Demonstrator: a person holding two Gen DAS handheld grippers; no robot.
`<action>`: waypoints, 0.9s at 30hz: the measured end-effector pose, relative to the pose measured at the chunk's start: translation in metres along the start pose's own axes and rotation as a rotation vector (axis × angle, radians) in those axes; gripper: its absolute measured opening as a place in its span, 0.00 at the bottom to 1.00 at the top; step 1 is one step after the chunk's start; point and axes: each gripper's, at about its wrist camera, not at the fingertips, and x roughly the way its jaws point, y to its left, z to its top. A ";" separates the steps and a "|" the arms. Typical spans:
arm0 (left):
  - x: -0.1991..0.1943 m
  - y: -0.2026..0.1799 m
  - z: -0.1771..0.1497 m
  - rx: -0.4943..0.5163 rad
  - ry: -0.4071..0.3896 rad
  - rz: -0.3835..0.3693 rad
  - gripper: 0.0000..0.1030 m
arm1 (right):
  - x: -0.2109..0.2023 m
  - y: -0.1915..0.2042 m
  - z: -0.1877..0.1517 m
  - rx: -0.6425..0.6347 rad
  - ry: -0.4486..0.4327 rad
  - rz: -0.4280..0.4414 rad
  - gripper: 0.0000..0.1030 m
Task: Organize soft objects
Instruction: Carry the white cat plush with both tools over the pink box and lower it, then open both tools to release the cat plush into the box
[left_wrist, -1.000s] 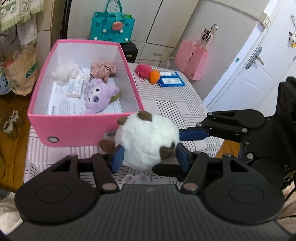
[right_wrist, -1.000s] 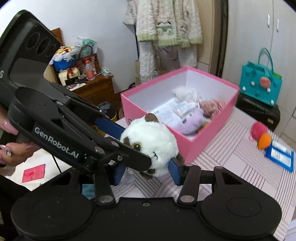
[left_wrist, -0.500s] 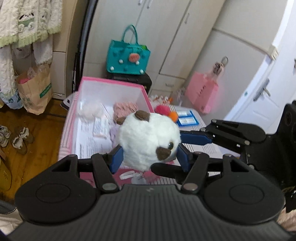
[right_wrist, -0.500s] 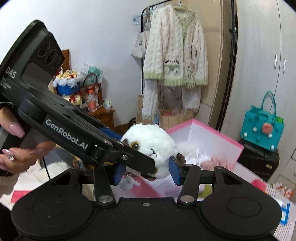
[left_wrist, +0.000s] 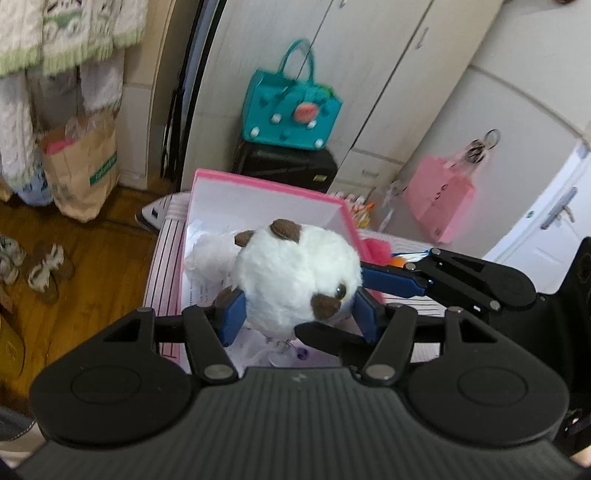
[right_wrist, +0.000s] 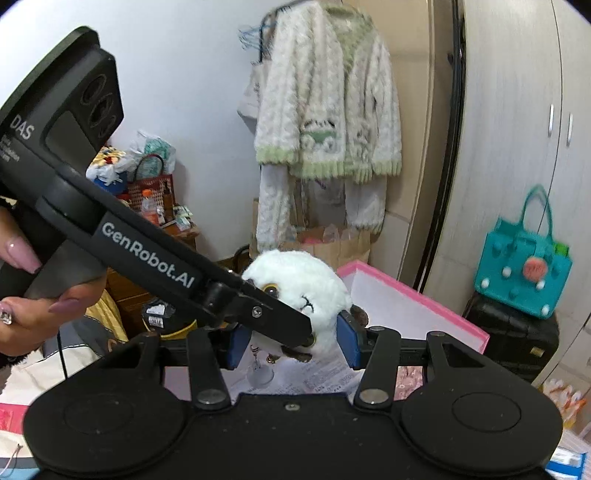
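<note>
A round white plush toy (left_wrist: 295, 280) with brown ears and patches hangs in the air, squeezed from both sides by both grippers. My left gripper (left_wrist: 299, 314) is shut on it, blue pads pressed into its fur. My right gripper (right_wrist: 291, 341) is shut on the same plush toy (right_wrist: 299, 284), and the other gripper's arm crosses in front of it. The toy hovers over the open pink box (left_wrist: 280, 188), whose white inside holds a white fluffy item (left_wrist: 207, 251) on printed paper. The pink box (right_wrist: 417, 291) lies just behind the toy in the right wrist view.
A teal handbag (left_wrist: 291, 110) sits on a black case behind the box. A pink bag (left_wrist: 439, 199) hangs at the right near a white door. A brown paper bag (left_wrist: 81, 170) and slippers (left_wrist: 44, 266) are on the wooden floor at left. A person's hand (right_wrist: 33, 302) grips the left tool.
Both grippers carried the white plush toy from in front of the box's near wall to above its inside. The views tilted up, showing more of the cupboards and hanging cardigan.
</note>
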 end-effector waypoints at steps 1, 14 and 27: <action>0.010 0.004 0.004 -0.010 0.019 0.006 0.58 | 0.007 -0.004 -0.002 0.002 0.009 0.003 0.54; 0.067 0.044 0.009 -0.099 0.111 0.050 0.58 | 0.071 -0.020 -0.009 -0.026 0.150 0.050 0.54; 0.056 0.037 0.006 -0.068 0.032 0.119 0.51 | 0.086 -0.018 -0.010 0.021 0.242 0.092 0.46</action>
